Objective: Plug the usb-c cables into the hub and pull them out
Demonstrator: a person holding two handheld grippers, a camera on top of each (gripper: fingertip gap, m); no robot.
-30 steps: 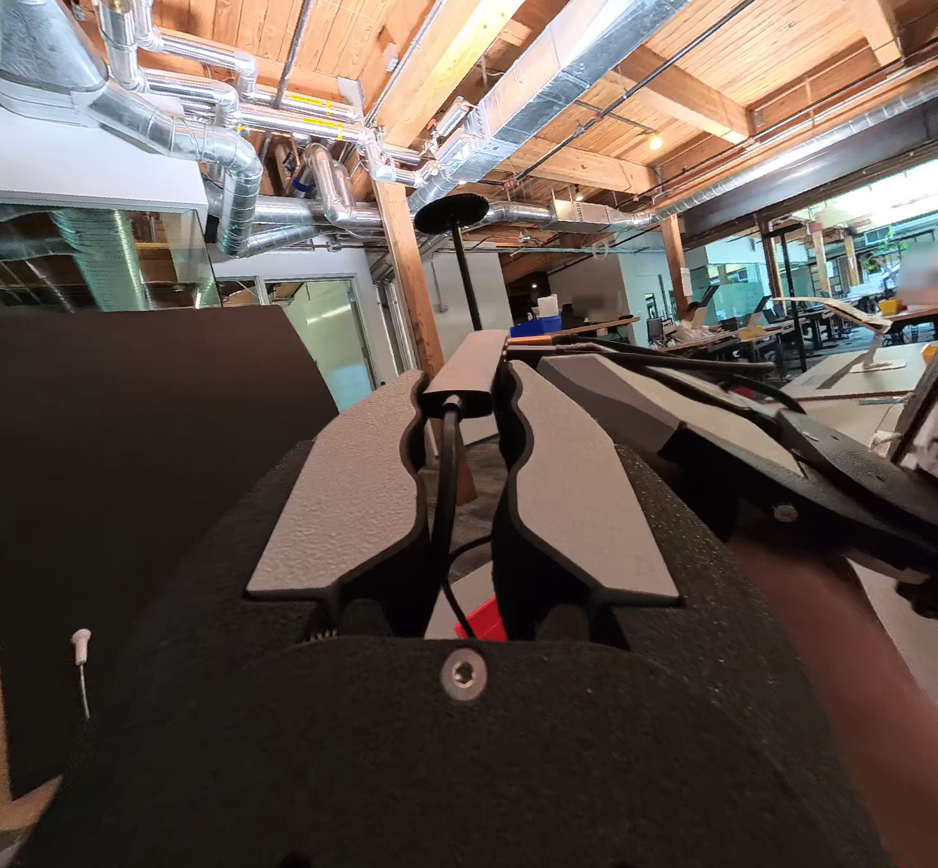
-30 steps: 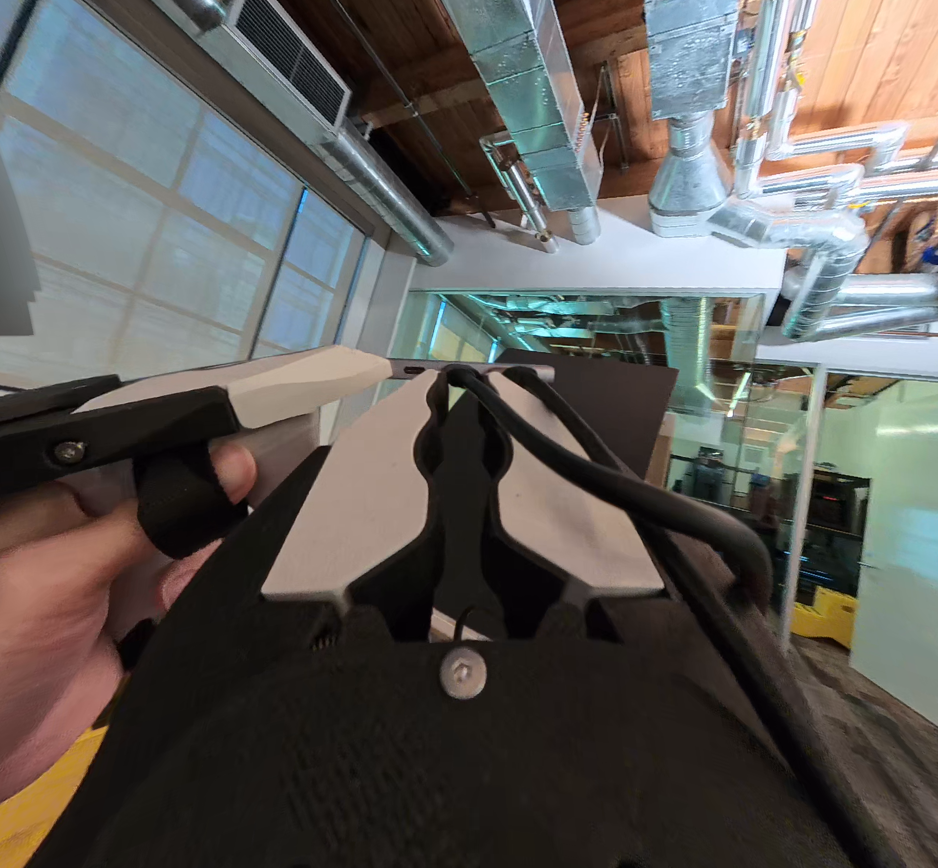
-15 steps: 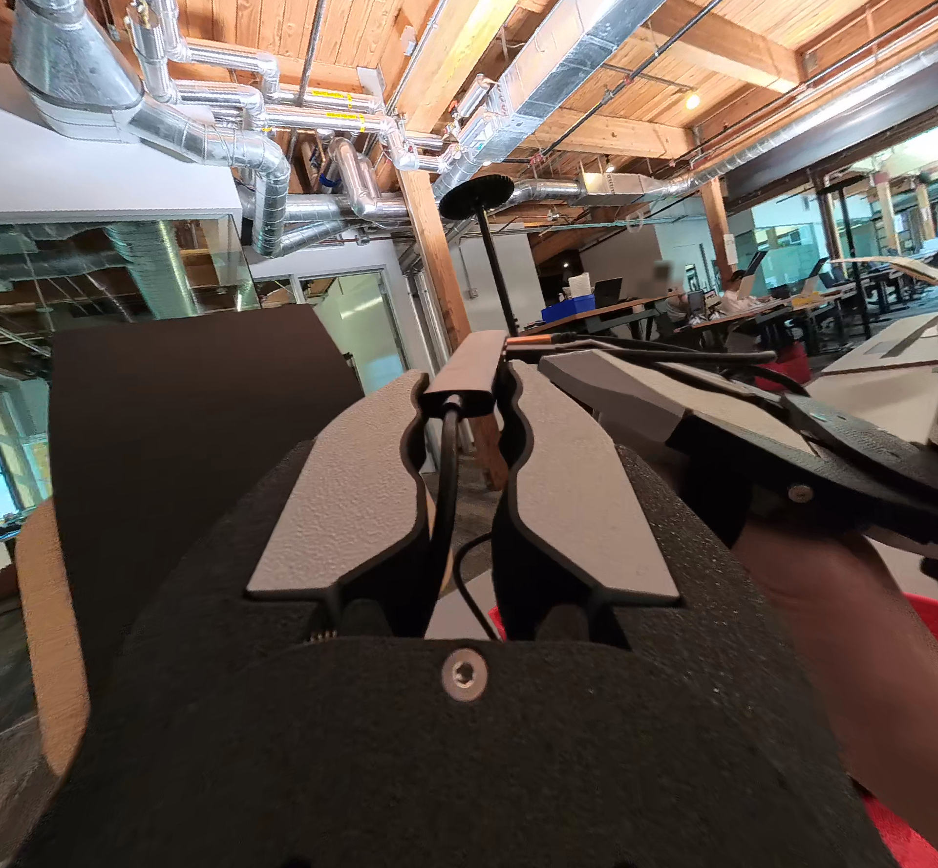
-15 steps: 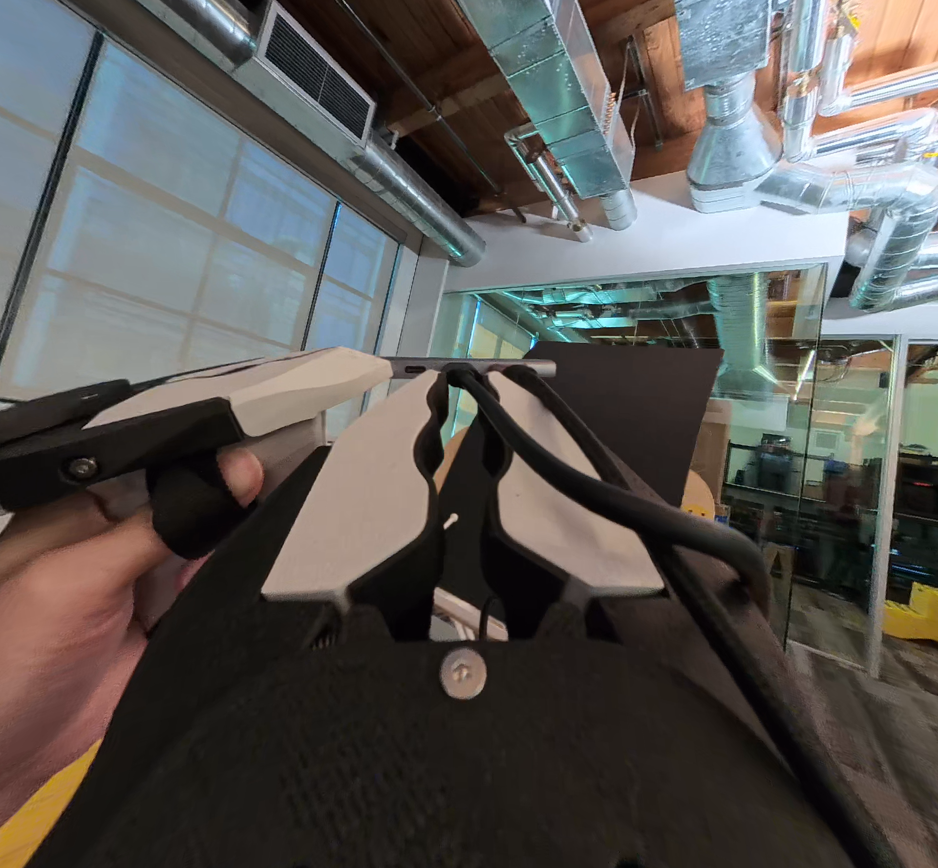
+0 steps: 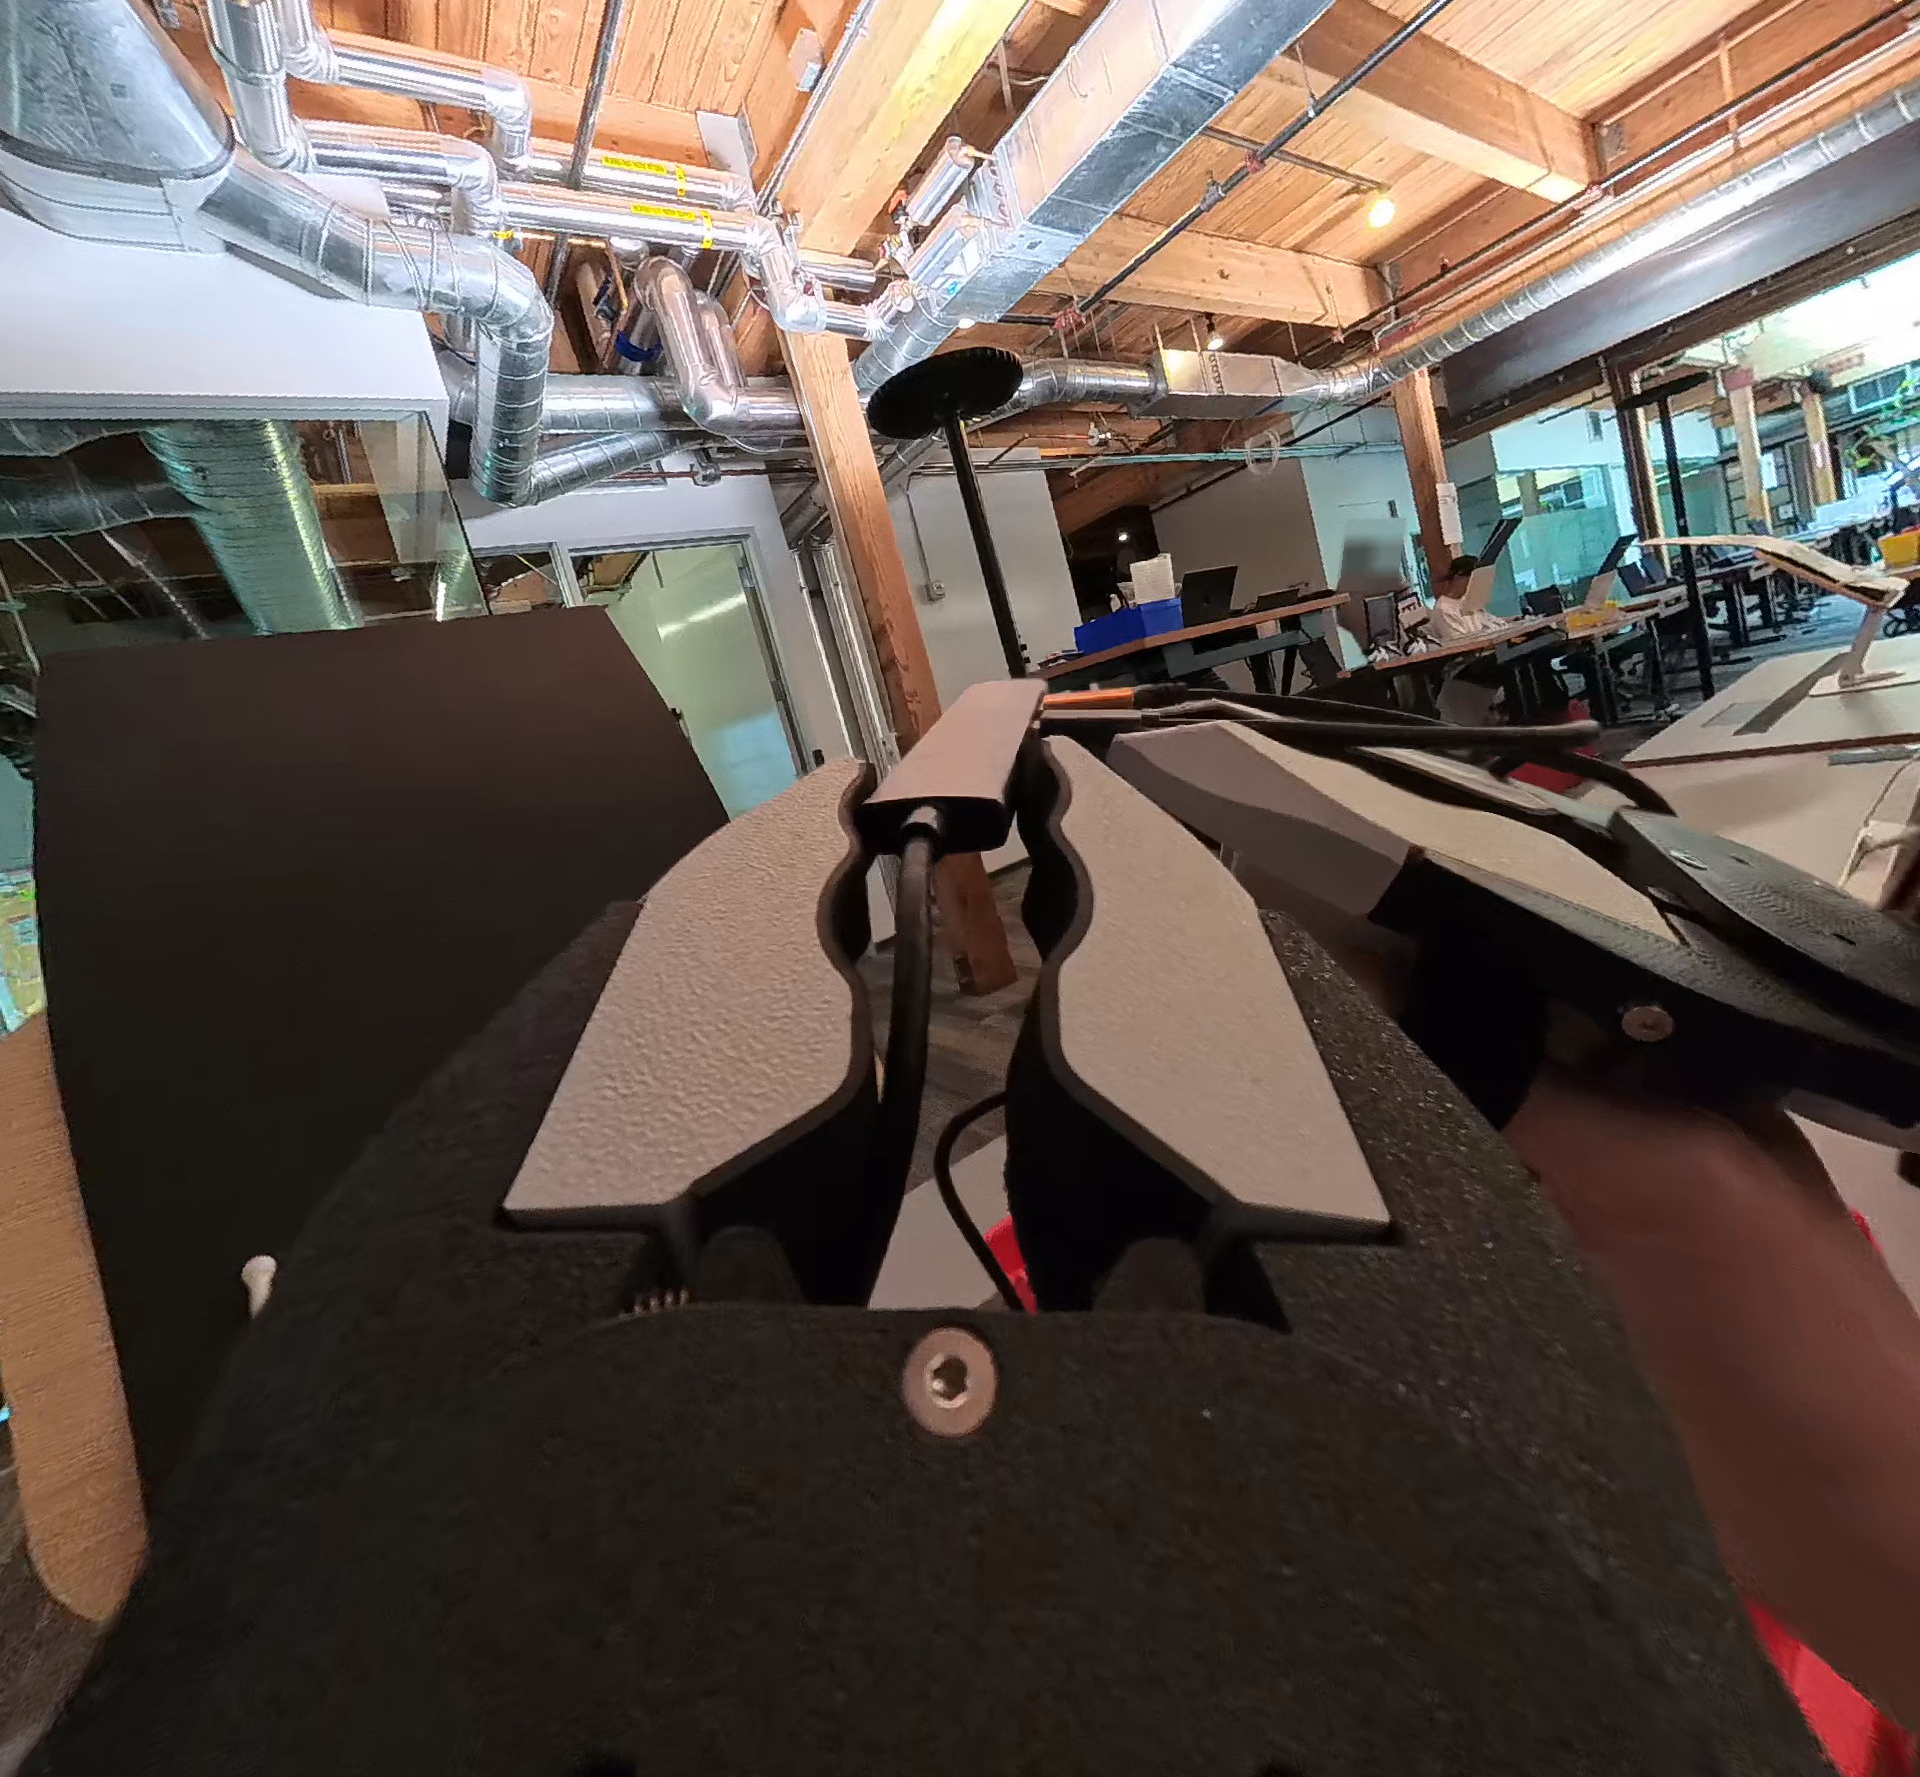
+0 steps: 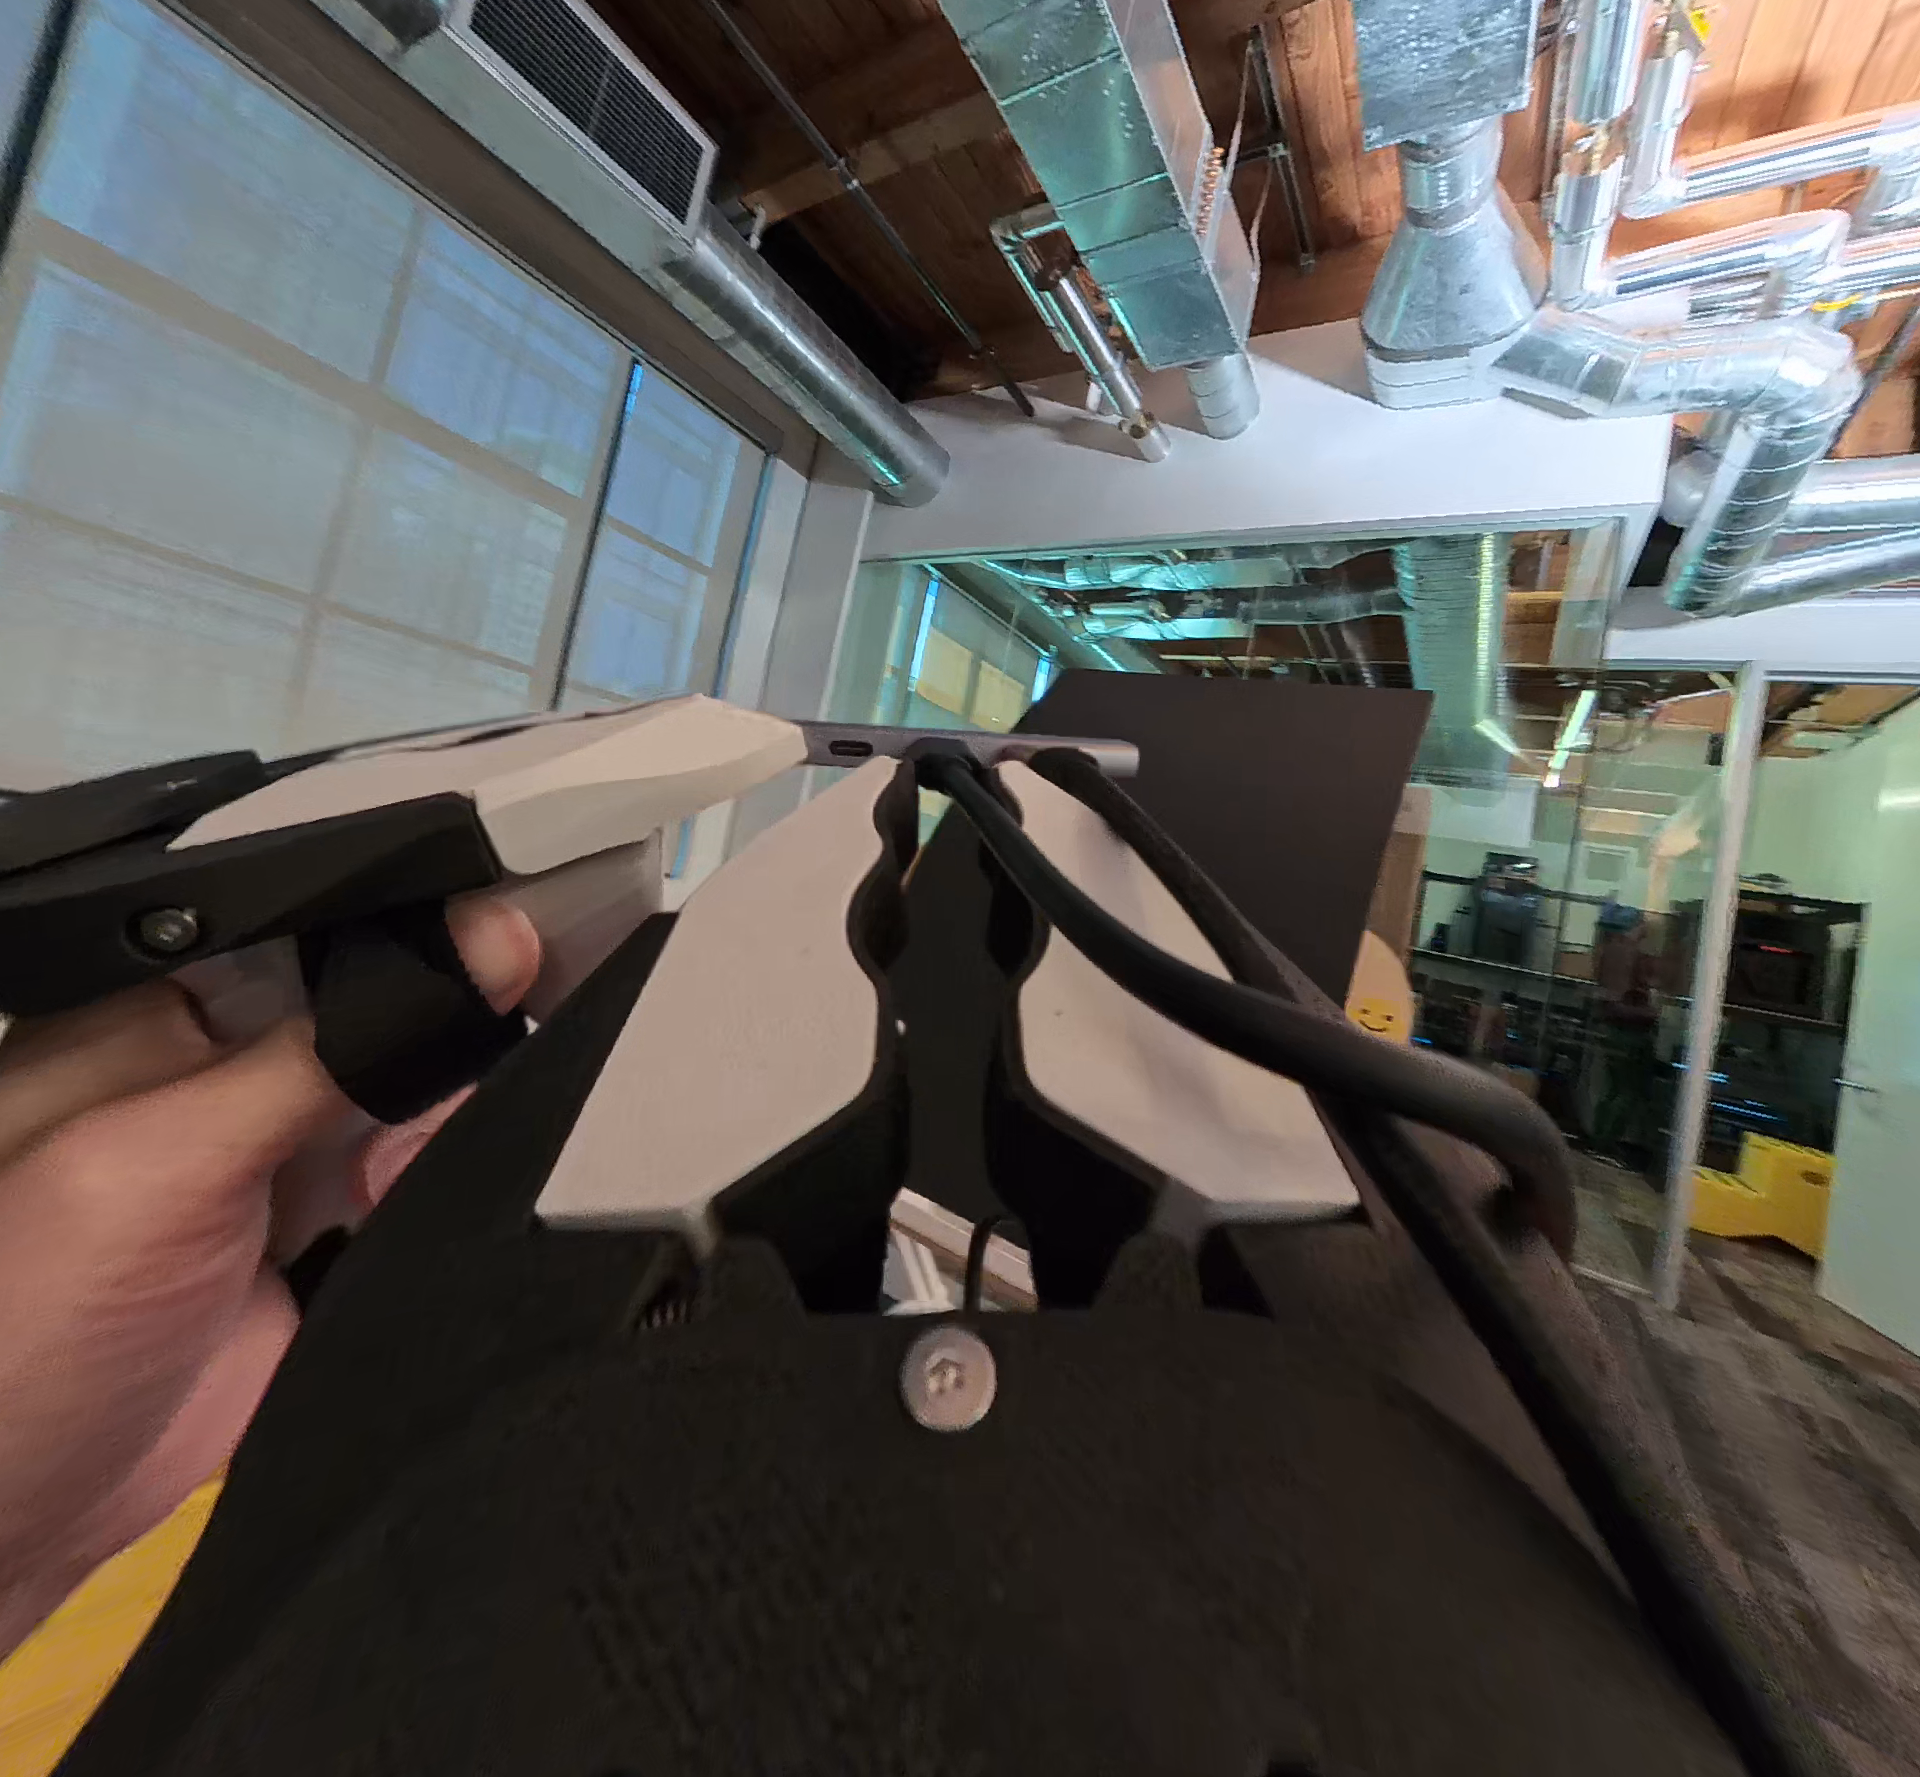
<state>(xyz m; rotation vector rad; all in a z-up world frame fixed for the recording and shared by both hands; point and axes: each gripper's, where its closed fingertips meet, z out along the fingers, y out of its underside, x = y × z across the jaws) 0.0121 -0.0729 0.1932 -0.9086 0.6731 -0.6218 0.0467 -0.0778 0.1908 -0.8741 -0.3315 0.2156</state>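
My left gripper [image 5: 940, 792] is shut on one end of the slim dark hub [image 5: 977, 740] and holds it up in the air. The hub's own black lead [image 5: 912, 948] hangs down between the fingers. In the right wrist view the hub [image 6: 852, 748] is a thin grey bar across my fingertips. My right gripper [image 6: 951, 777] is shut on the plug of a black usb-c cable [image 6: 1143, 948] seated in the hub's side. A second black cable [image 6: 1101, 792] sits in the port beside it. The left gripper [image 6: 790, 751] comes in from the left, and the right gripper [image 5: 1132, 740] from the right.
A black board [image 5: 312, 896] stands behind the grippers. A wooden post [image 5: 883, 636] and a black floor lamp [image 5: 940, 397] are beyond. Desks [image 5: 1558, 626] and a white table [image 5: 1766, 740] lie to the right. A hand [image 6: 156, 1156] holds the left gripper. The gap from one gripper's tips to the other's is roughly 4 cm.
Both grippers have swung together a little, so the background has shifted right in both views. Both grips, the hub and the two plugged cables look unchanged.
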